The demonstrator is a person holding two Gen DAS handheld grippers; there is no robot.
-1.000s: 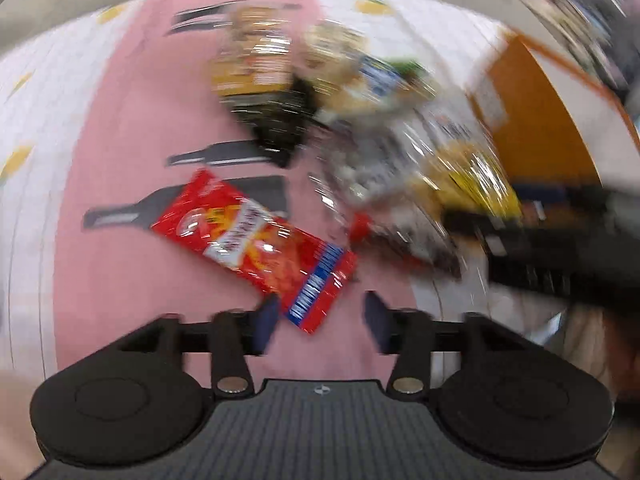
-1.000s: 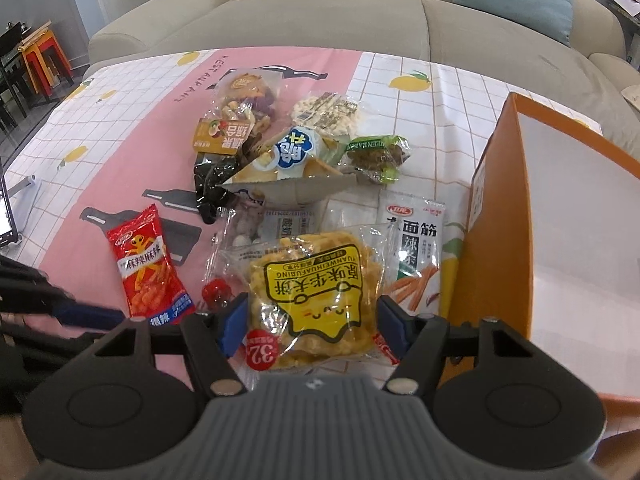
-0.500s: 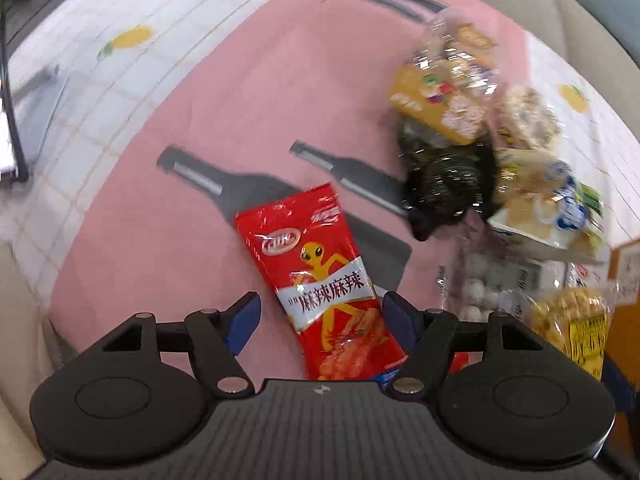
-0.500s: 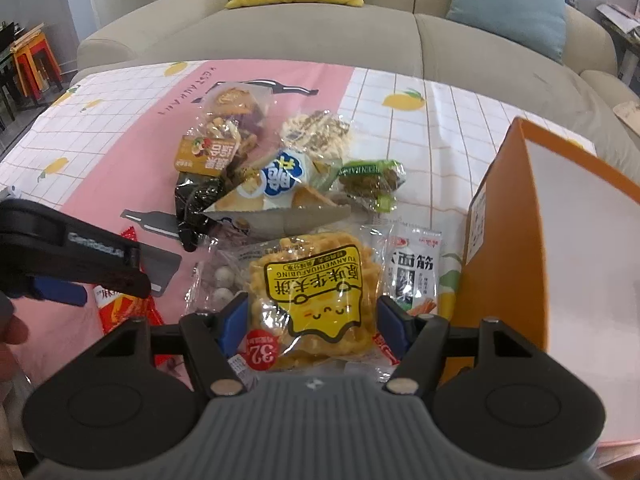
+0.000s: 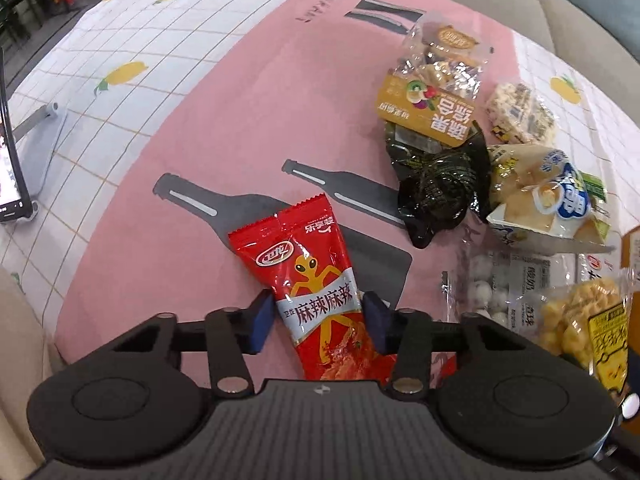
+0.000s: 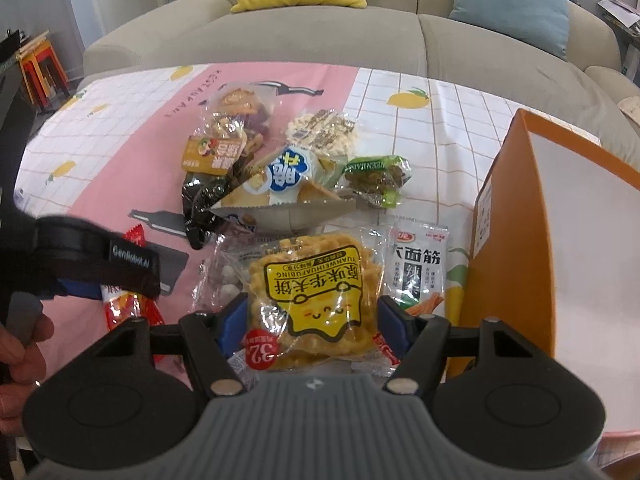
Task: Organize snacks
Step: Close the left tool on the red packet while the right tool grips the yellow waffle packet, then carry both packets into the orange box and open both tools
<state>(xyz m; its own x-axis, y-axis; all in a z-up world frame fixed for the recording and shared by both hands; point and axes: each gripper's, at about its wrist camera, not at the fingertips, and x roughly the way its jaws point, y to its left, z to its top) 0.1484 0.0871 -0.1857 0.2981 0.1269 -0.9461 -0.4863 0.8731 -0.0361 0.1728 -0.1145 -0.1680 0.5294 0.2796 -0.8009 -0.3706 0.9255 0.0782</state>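
Observation:
A red spicy-strip packet (image 5: 316, 280) lies on the pink cloth. My left gripper (image 5: 320, 314) has its blue pads on both sides of the packet's lower half, touching its edges. The left gripper also shows in the right wrist view (image 6: 100, 264) over the red packet (image 6: 128, 308). A yellow waffle packet (image 6: 316, 292) sits between the pads of my right gripper (image 6: 312, 320), which press its sides. It also shows in the left wrist view (image 5: 592, 320). An orange box (image 6: 560, 240) with a white inside stands at the right.
A pile of snacks lies ahead: a mixed-nut bag (image 5: 436, 92), a dark green packet (image 5: 436, 192), a blue-and-white cracker bag (image 6: 288, 184), a green packet (image 6: 376, 176) and a white strip packet (image 6: 420, 264). A phone on a stand (image 5: 12, 160) is at the far left. A sofa (image 6: 320, 36) runs behind the table.
My left gripper moved forward over the red packet and narrowed until its pads reached the packet's sides. The right gripper stayed around the yellow waffle packet and shifted slightly.

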